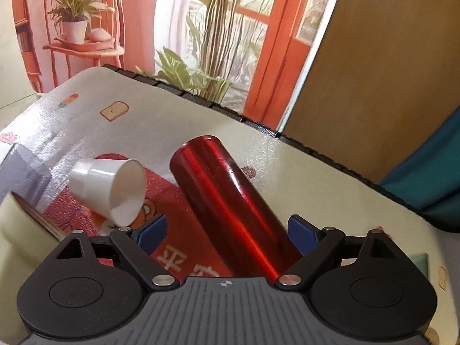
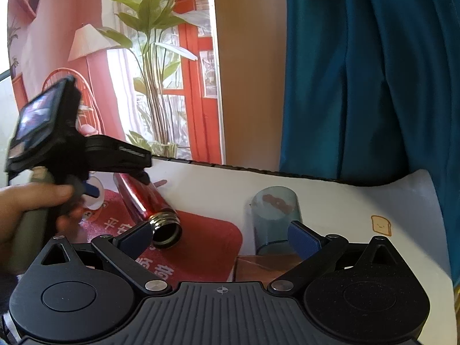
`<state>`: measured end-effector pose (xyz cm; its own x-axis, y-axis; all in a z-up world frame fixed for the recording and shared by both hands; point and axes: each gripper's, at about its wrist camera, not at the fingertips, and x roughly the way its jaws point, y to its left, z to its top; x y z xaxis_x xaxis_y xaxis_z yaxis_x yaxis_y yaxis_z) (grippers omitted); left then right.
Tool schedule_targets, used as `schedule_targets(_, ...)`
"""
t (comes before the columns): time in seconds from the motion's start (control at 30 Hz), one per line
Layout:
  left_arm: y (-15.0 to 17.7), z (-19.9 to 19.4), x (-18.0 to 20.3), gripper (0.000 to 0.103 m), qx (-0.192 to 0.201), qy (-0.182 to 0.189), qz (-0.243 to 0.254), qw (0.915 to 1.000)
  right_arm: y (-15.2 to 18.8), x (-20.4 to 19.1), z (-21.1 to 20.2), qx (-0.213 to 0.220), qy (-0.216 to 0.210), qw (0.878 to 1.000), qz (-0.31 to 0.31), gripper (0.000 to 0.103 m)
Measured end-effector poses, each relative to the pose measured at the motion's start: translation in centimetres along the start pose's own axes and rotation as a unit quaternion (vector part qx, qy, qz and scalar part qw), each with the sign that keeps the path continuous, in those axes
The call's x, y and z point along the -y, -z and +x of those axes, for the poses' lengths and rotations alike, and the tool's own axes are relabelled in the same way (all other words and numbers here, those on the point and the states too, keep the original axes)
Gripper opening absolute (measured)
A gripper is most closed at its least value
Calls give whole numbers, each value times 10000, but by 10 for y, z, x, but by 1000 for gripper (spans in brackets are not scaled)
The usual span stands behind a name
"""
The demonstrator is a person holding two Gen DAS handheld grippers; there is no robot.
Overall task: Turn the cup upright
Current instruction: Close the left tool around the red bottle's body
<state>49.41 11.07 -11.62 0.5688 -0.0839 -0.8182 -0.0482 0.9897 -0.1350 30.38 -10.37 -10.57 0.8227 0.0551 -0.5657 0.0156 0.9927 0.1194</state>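
Centre frame, a shiny red metal bottle (image 1: 230, 210) lies uncapped, empty-mouthed; left of it a white paper cup (image 1: 107, 188) lies tipped, empty. Left gripper (image 1: 227, 230) and right gripper (image 2: 221, 237) both spread, holding nothing.

The white cup (image 1: 107, 188) lies at nine o'clock from the glossy red bottle (image 1: 230, 210). Both are on a red mat (image 1: 172, 192) with pale characters. The tablecloth (image 1: 161, 120) is cream with toast pictures. At three o'clock a translucent blue-grey cup (image 2: 276, 218).

red bottle (image 1: 230, 201) mouth hidden behind left gripper (image 1: 227, 234).
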Motion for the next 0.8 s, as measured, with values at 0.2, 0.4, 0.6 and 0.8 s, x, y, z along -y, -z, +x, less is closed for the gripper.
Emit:
schedule_targets(0.2,-3,29,7,94,-284,131,-32,9995,5,4,0,-36,32,9999,152,100)
schedule_targets(0.4,4,25,6,80,-153,344,265,9989,7,5,-2,-70,73,9998,154,100)
schedule_targets(0.6,27,1,-9,67,-158,733,449,9962,8,0,-7,-43,8,9998,211,100)
schedule_targets(0.8,67,-29,-27,65,-303,991,781,9915,15,-11,-21,-24,-111,9998,157,100)
